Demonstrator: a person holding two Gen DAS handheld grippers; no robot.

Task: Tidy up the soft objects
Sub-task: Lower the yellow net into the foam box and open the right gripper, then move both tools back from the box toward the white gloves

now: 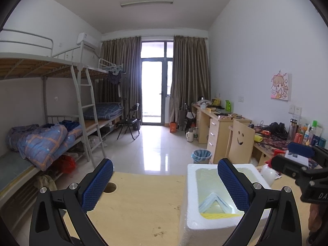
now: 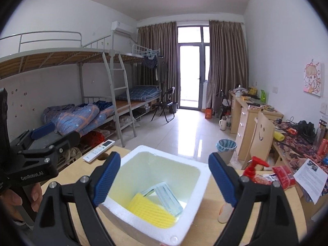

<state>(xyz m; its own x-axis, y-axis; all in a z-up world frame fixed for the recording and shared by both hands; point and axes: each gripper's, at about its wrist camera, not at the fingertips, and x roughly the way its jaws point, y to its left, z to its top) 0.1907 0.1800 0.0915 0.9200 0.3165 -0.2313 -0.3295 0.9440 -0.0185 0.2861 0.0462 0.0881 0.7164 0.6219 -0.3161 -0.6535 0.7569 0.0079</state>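
Observation:
A white foam box [image 2: 143,150] stands on the wooden table [image 2: 71,170]. A ribbed yellow sponge [image 2: 151,209] and a pale blue-and-white folded cloth [image 2: 169,196] lie inside it. My right gripper [image 2: 164,178] hovers open just above the box, with nothing between its blue pads. In the left wrist view the box [image 1: 189,215] sits low and right, with the yellow sponge [image 1: 221,215] and the cloth [image 1: 213,202] in it. My left gripper [image 1: 164,186] is open and empty, its right finger over the box. Each gripper shows in the other's view: the left gripper [image 2: 57,135] and the right gripper [image 1: 293,157].
A white remote [image 2: 99,150] lies by a round hole [image 2: 102,156] in the table's far left. A red pump bottle [image 2: 254,168], a red packet [image 2: 284,174] and a paper sheet [image 2: 311,174] sit right of the box. A smiley-backed chair [image 2: 263,131] and cluttered desks stand beyond.

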